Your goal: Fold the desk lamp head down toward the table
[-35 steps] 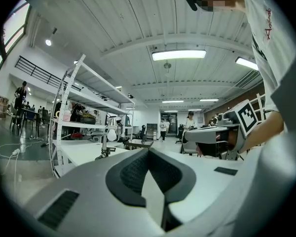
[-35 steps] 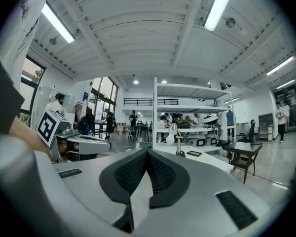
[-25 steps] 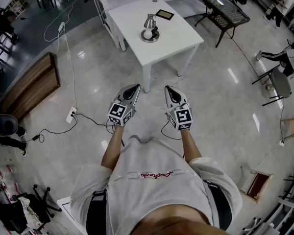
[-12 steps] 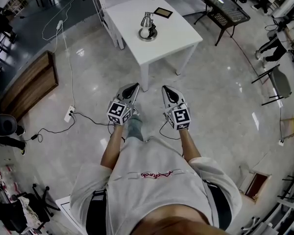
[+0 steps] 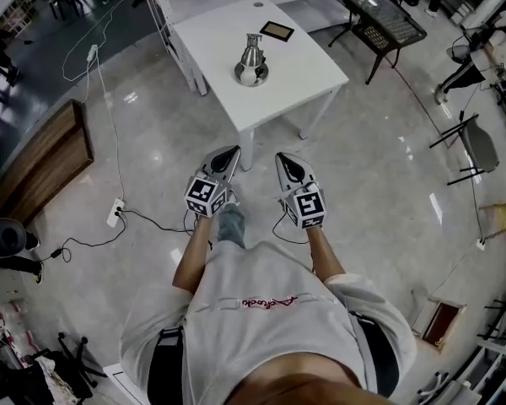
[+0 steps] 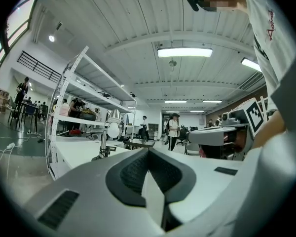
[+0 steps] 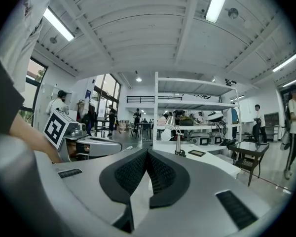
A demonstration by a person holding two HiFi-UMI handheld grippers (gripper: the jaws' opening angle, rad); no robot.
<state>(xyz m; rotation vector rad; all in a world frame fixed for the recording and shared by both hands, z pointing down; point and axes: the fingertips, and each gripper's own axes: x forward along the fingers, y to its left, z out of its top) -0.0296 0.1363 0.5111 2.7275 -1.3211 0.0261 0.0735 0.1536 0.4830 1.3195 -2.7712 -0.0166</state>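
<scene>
A silver desk lamp [image 5: 251, 57] stands on a round base on the white table [image 5: 299, 70], its head upright. The left gripper view shows the lamp [image 6: 108, 131] far off to the left, and the right gripper view shows the lamp [image 7: 173, 131] ahead, slightly right. My left gripper [image 5: 232, 153] and right gripper [image 5: 284, 158] are held side by side over the floor, short of the table's near corner and pointing at it. Both are shut with nothing between the pads, as seen at the left gripper [image 6: 148, 150] and right gripper [image 7: 147, 152].
A small dark framed panel [image 5: 277, 30] lies on the table behind the lamp. A white shelving rack [image 6: 76, 107] stands beyond the table. A power strip with cables [image 5: 115, 213] lies on the floor at left near a wooden bench [image 5: 42, 154]. A black table [image 5: 388, 19] and a chair [image 5: 481, 146] stand at right.
The person has stepped toward the table, and a foot now shows between the grippers. Both grippers moved forward together and stayed shut.
</scene>
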